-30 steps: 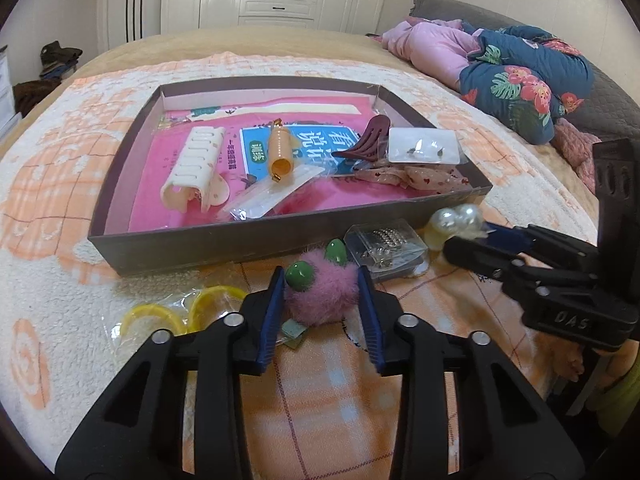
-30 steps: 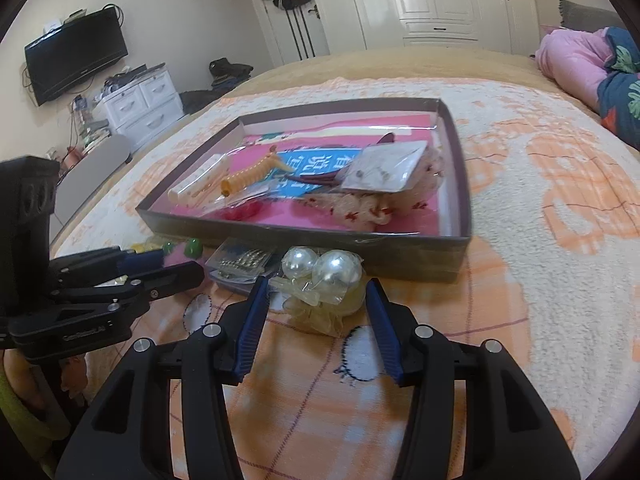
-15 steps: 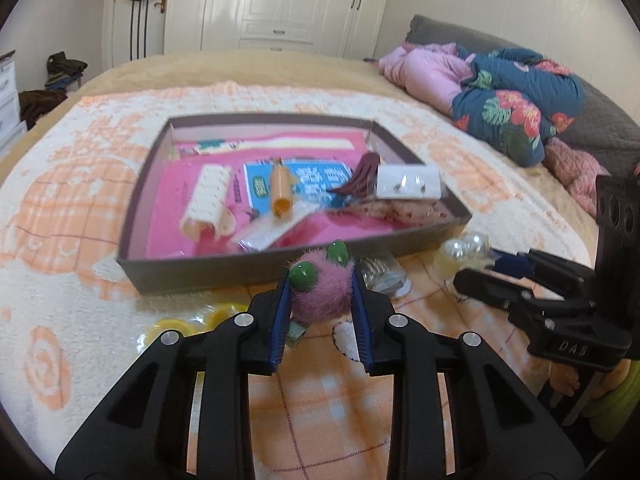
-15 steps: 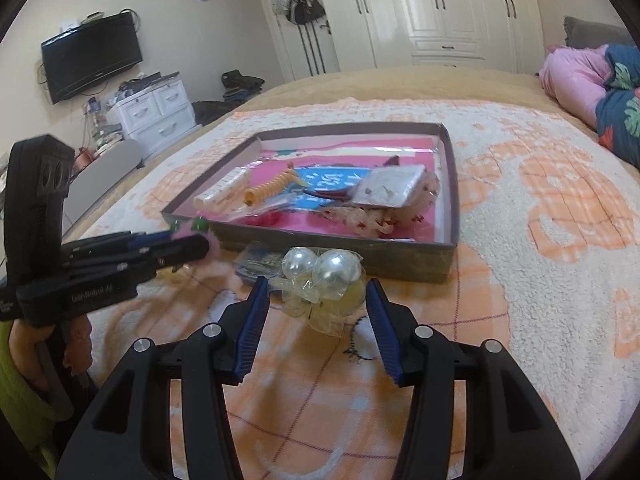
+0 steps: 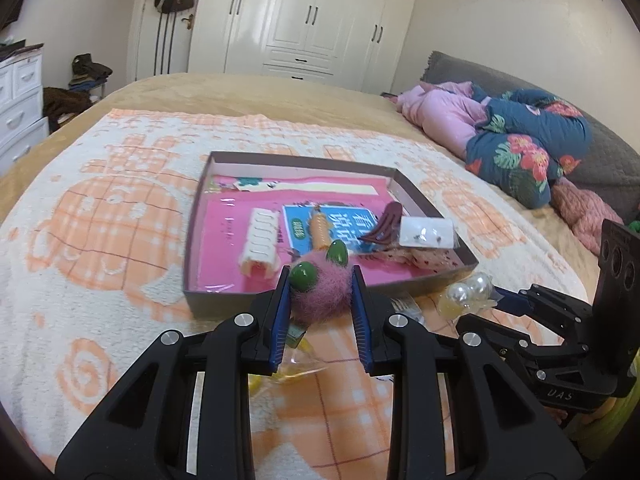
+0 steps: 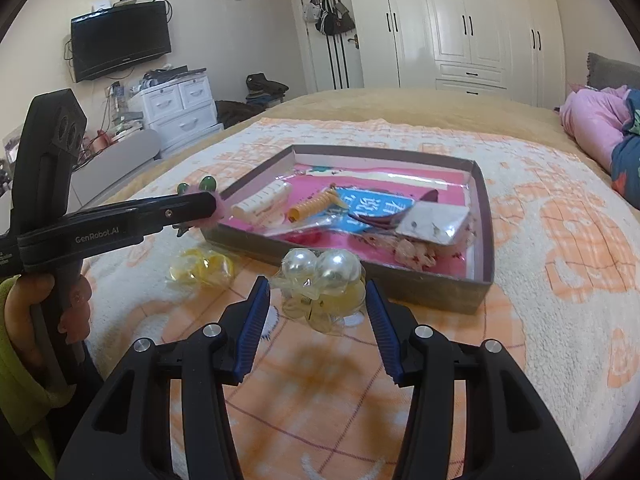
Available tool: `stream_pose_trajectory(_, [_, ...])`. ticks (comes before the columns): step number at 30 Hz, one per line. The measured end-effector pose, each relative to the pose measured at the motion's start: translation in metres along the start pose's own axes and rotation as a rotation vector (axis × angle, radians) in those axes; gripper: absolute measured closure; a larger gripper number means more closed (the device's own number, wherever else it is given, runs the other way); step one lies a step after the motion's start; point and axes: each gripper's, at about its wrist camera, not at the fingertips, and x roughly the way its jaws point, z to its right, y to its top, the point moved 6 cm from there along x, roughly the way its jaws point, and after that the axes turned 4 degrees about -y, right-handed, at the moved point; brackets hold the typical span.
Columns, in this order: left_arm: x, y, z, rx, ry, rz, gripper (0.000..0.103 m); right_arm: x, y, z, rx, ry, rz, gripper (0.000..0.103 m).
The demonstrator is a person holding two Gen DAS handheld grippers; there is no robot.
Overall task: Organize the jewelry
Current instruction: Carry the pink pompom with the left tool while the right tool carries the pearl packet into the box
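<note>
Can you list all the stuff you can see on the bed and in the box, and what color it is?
box: one, brown, on the blanket
blanket: one, orange and white, over the bed
fluffy clip: one, pink with green beads, in the left tool
pearl clip: one, white pearls on yellow, in the right tool
bag: one, clear with yellow inside, on the blanket
hair roller: one, cream, in the box
coil: one, orange, in the box
left tool: one, black and blue
right tool: one, black and blue
</note>
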Motion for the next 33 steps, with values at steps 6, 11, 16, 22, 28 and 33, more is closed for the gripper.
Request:
stream_pose_trajectory(6, [-0.012, 0.01, -0.016, -0.033, 0.026, 0.04, 0.083, 0.002, 0.012, -0.012, -0.022, 0.002, 0.043, 0.055])
stream_pose_trajectory(11, [-0.02, 0.017, -0.029, -0.063, 0.04, 0.068, 0.083, 0.005, 0.024, -0.018, -0.029, 0.004, 0.069, 0.055])
stream_pose_trajectory(16, [-0.024, 0.023, -0.043, -0.094, 0.055, 0.088, 0.083, 0.011, 0.034, -0.021, -0.035, 0.004, 0.082, 0.055])
stream_pose_trajectory(22, [-0.017, 0.031, -0.059, -0.129, 0.069, 0.092, 0.083, 0.024, 0.043, -0.016, -0.038, -0.011, 0.087, 0.055])
stream_pose_trajectory(28, [0.001, 0.041, -0.069, -0.123, 0.097, 0.079, 0.083, 0.044, 0.048, -0.005, -0.027, -0.061, 0.064, 0.055])
stream_pose_trajectory(33, [0.027, 0.039, -0.071, -0.103, 0.11, 0.024, 0.083, 0.067, 0.045, 0.011, -0.002, -0.123, -0.006, 0.055])
